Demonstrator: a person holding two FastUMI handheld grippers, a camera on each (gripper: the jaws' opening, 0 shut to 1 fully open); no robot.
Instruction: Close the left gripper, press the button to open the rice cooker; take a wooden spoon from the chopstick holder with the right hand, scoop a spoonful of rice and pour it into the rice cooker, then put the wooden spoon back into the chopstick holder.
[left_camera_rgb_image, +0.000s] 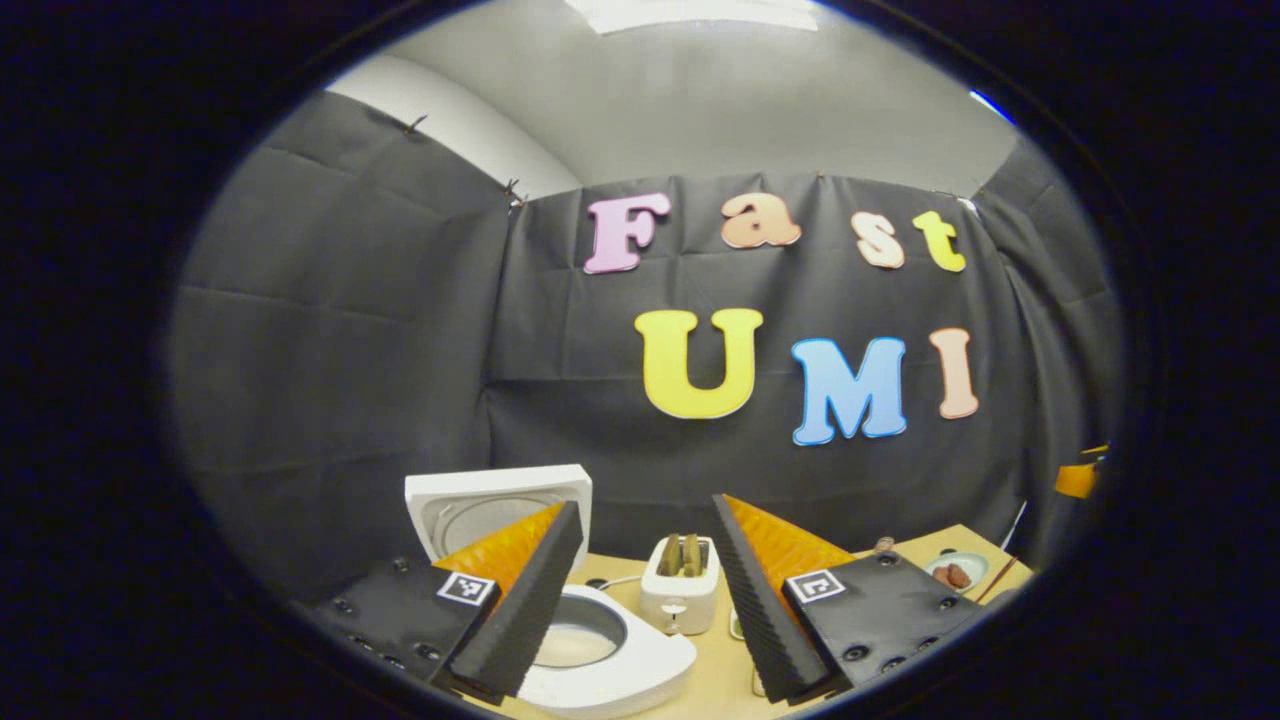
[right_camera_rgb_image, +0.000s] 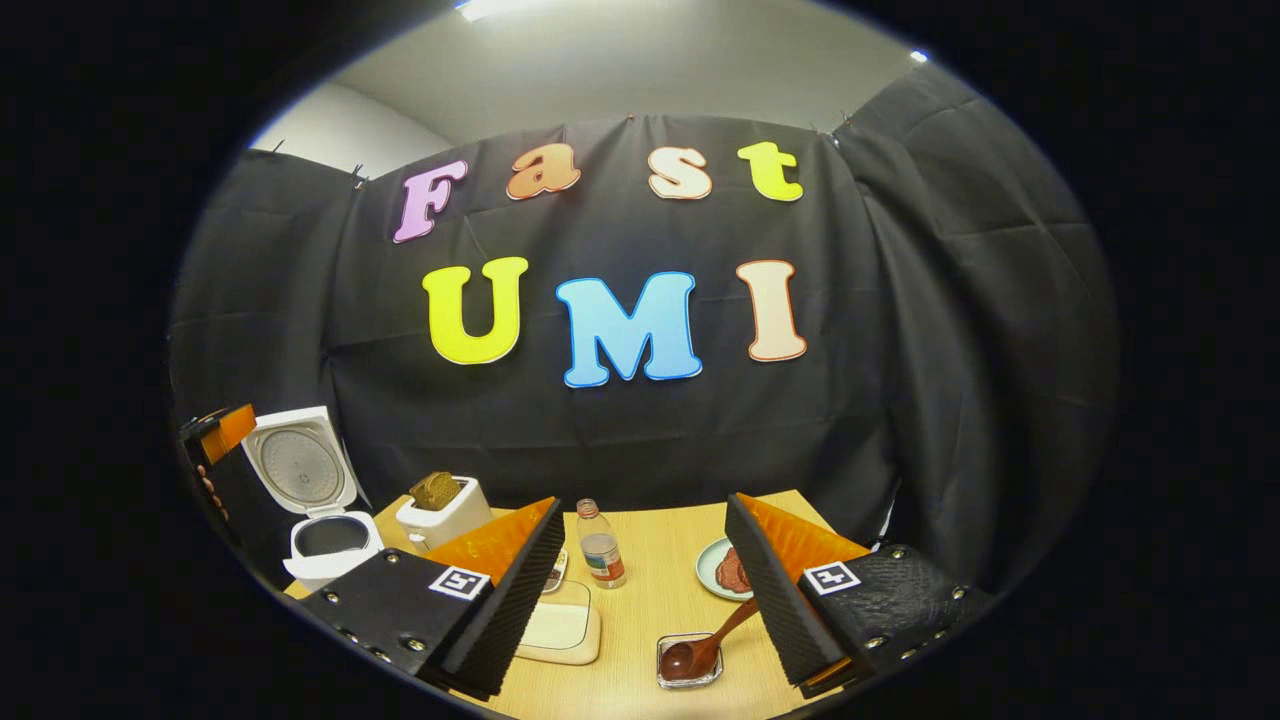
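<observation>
White rice cooker (right_camera_rgb_image: 320, 500) stands lid-up, counter's (right_camera_rgb_image: 660, 600) left; brown wooden spoon (right_camera_rgb_image: 705, 645) rests in small clear dish. Both tongs, L (left_camera_rgb_image: 640, 590) & R (right_camera_rgb_image: 645, 590), gape empty. Best: R grips handle mid-shaft.

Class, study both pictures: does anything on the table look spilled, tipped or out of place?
Nothing looks spilled or tipped. The rice cooker stands with its lid up, and the wooden spoon rests with its bowl in a small clear dish, handle leaning out.

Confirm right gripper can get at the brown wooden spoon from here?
Probably yes. The right gripper is open, and the brown wooden spoon lies in a small clear dish just ahead between its fingers, handle toward the right finger, nothing over it.
</observation>
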